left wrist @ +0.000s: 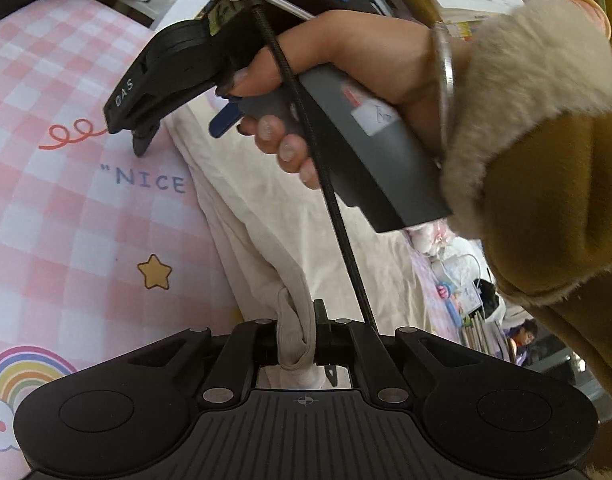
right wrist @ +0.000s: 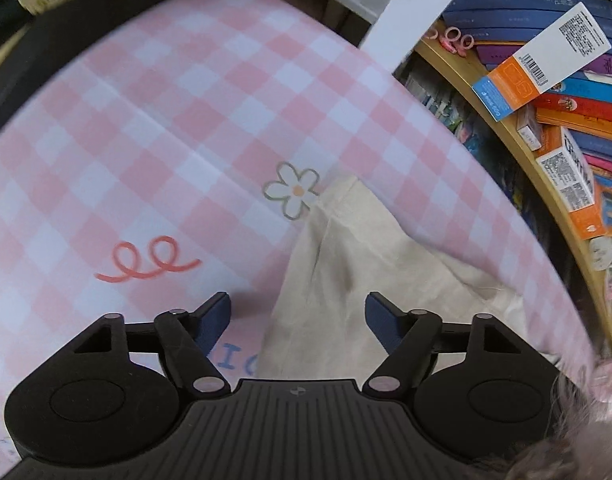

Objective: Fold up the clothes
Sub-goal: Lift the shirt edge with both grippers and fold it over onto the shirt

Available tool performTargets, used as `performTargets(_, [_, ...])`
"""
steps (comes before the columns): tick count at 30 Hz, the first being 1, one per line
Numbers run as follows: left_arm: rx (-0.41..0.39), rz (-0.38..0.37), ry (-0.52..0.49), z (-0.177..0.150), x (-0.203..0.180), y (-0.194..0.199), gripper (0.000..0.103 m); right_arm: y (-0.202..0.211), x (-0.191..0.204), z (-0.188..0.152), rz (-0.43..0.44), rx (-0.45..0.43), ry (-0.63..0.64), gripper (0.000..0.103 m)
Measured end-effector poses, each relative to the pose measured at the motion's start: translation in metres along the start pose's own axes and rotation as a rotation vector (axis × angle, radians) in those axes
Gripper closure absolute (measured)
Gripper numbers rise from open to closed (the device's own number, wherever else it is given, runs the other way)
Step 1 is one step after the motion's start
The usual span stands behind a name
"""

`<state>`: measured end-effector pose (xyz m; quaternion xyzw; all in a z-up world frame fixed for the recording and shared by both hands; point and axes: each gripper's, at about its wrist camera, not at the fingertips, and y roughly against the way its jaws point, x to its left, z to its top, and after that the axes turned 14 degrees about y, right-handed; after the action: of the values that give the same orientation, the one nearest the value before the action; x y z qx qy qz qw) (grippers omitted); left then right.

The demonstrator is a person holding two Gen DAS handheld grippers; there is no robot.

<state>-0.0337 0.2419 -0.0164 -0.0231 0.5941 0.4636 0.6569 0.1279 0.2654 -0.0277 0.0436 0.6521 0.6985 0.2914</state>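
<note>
A cream garment (left wrist: pixel 266 216) lies crumpled on the pink checked sheet (left wrist: pixel 66 220). My left gripper (left wrist: pixel 302 336) is shut on a bunched, ribbed edge of it, and the cloth rises from the sheet into the jaws. In the left wrist view a hand (left wrist: pixel 345 52) in a fluffy brown sleeve (left wrist: pixel 545 160) holds my right gripper (left wrist: pixel 126 136), which points down at the sheet beside the garment's far edge. In the right wrist view my right gripper (right wrist: pixel 298 308) stands open, its blue pads apart above the garment (right wrist: pixel 365 260), with nothing pressed between them.
A wooden bookshelf (right wrist: pixel 565 120) packed with books and boxes borders the sheet (right wrist: pixel 146 140) on the right. A black cable (left wrist: pixel 333 200) runs from the right gripper down to the left one. Toys and clutter (left wrist: pixel 465 280) lie beyond the garment.
</note>
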Motion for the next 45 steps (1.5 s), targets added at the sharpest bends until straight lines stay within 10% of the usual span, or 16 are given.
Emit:
performTargets(3, [0.006, -0.002, -0.014, -0.001, -0.002, -0.001, 0.097, -0.002, -0.005, -0.001, 0.018, 0.001, -0.011, 0.038])
performTargets(5, [0.009, -0.002, -0.037, -0.004, -0.006, -0.001, 0.097, -0.002, -0.010, -0.004, 0.029, 0.007, -0.024, 0.075])
performTargets(9, [0.004, 0.002, -0.104, -0.009, -0.016, 0.000, 0.097, 0.005, -0.024, -0.013, 0.046, 0.002, -0.062, 0.095])
performTargets(30, [0.005, -0.039, -0.383, -0.059, -0.121, -0.040, 0.097, 0.099, -0.168, -0.162, 0.062, -0.269, -0.257, 0.096])
performTargets(45, [0.017, 0.109, -0.405, -0.140, -0.191, -0.153, 0.097, 0.084, -0.279, -0.314, 0.164, -0.491, -0.292, 0.096])
